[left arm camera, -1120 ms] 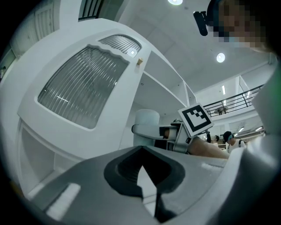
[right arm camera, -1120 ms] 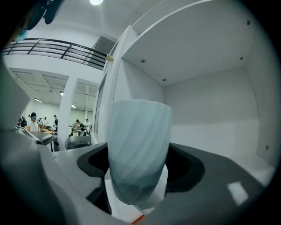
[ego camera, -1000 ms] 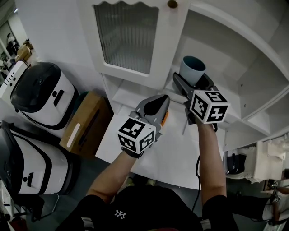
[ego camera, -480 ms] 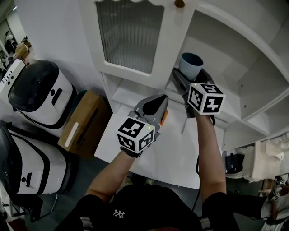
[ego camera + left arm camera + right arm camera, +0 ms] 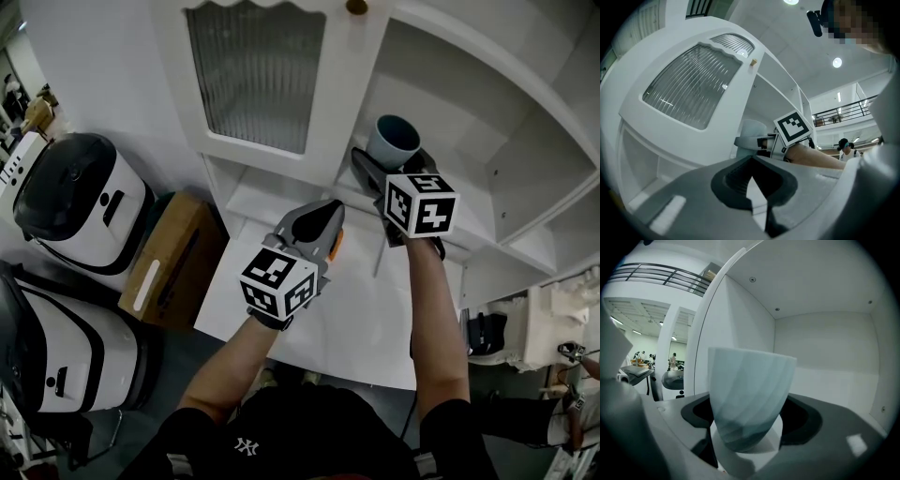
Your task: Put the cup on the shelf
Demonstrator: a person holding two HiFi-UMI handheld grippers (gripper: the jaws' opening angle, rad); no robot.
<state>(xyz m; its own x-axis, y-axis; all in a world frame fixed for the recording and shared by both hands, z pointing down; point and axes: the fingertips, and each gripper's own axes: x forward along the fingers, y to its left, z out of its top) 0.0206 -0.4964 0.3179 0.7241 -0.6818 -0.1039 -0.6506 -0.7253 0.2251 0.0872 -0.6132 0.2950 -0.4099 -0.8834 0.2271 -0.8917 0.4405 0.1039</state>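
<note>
Head view: the right gripper's (image 5: 397,169) marker cube (image 5: 420,204) covers its fingertips and the lower wall of the cup (image 5: 394,139) between them. Right gripper view: the cup's base sinks behind the fingers (image 5: 834,427); contact with the shelf (image 5: 473,225) beneath cannot be confirmed. Left gripper view: figures (image 5: 843,146) beyond the fingers are too small to identify.

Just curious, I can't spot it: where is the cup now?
In the head view, the cup is upper right, between the right gripper's jaws, over the shelf beside the glass door.

Pale blue faceted cup (image 5: 749,394), upright, clamped in right gripper (image 5: 746,451), inside white shelf (image 5: 473,225) compartment
</note>
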